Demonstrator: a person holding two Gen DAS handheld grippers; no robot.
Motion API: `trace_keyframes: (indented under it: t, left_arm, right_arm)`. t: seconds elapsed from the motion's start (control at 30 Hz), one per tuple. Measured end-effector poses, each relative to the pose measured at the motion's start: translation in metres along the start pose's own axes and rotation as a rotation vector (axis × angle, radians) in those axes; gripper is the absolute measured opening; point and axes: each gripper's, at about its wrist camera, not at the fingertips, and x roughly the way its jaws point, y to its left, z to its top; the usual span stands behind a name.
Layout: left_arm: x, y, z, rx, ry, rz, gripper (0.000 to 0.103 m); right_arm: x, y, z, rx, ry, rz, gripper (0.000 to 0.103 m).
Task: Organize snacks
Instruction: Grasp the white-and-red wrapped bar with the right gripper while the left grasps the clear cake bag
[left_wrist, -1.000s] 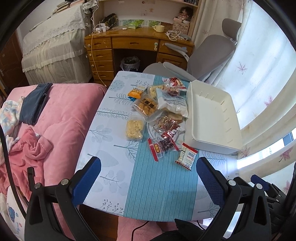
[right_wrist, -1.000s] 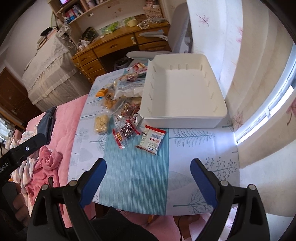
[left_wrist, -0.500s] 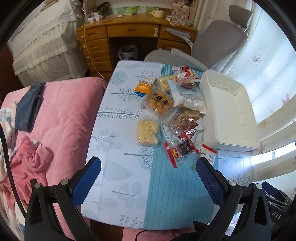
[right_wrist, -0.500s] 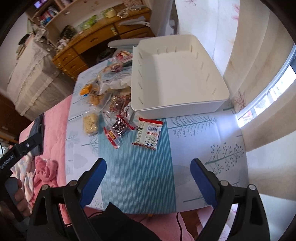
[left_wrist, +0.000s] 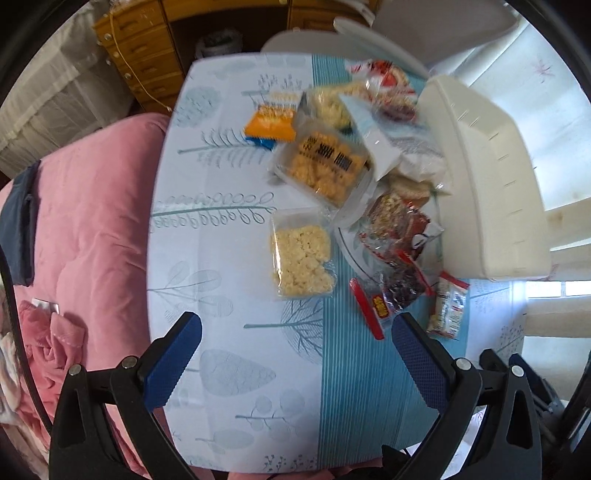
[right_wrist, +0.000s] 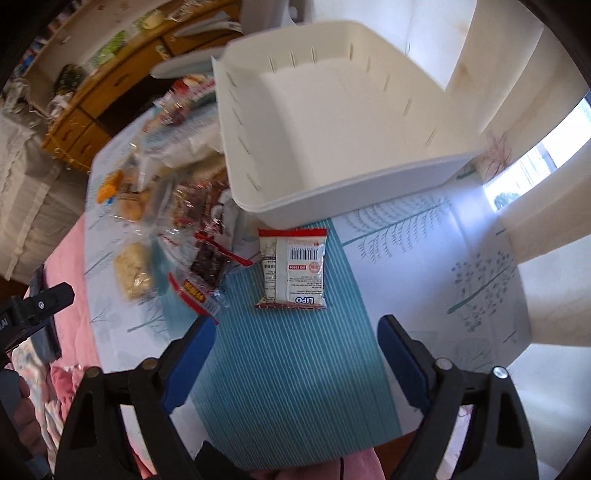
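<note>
Closest to the cameras, both tools hang over the near edge of the worktop (left_wrist: 192, 206) with nothing in them. The left tool (left_wrist: 297, 334) is spread wide over bare patterned cloth at the bottom of its frame. The right tool (right_wrist: 297, 332) is also wide, though its jaws have just been closing a little, with nothing between them, only the striped blue runner (right_wrist: 295, 369) underneath.

Just past the right tool's tips, dead centre of that view, lies a white snack packet (right_wrist: 293, 267) with a red border and barcode, on its own on the runner. To its left is a loose heap of snacks (left_wrist: 332, 177), some overlapping: a clear pack of pale puffs (left_wrist: 301, 256), an orange pack (left_wrist: 271, 125), dark sweets.

Further back, the empty white bin (right_wrist: 332, 122) fills the upper middle, its front wall just beyond the packet. The worktop's lower right is open room. A pink bed (left_wrist: 85, 229) butts against the left edge.
</note>
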Motion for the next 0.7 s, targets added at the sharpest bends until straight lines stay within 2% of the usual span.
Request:
trace_keyframes:
  t: [0.23, 0.3, 0.5, 0.6, 0.7]
  left_arm:
    - [0.061, -0.002, 0.022, 0.002, 0.100, 0.004, 0.102]
    - [0.073, -0.003, 0.027, 0.001, 0.124, -0.001, 0.097]
    - [0.102, -0.008, 0.035, 0.015, 0.178, -0.004, 0.091]
    - [0.110, -0.011, 0.038, 0.018, 0.188, -0.005, 0.086]
    - [0.117, -0.012, 0.040, 0.014, 0.202, -0.012, 0.068]
  right_arm:
    - [0.048, 0.009, -0.001, -0.005, 0.019, -0.062, 0.080]
    - [0.059, 0.009, 0.000, -0.001, 0.035, -0.091, 0.080]
    - [0.080, 0.006, 0.004, 0.015, 0.082, -0.127, 0.078]
    - [0.083, 0.008, 0.007, 0.009, 0.086, -0.114, 0.075]
    - [0.087, 0.010, 0.011, 0.003, 0.091, -0.097, 0.069]
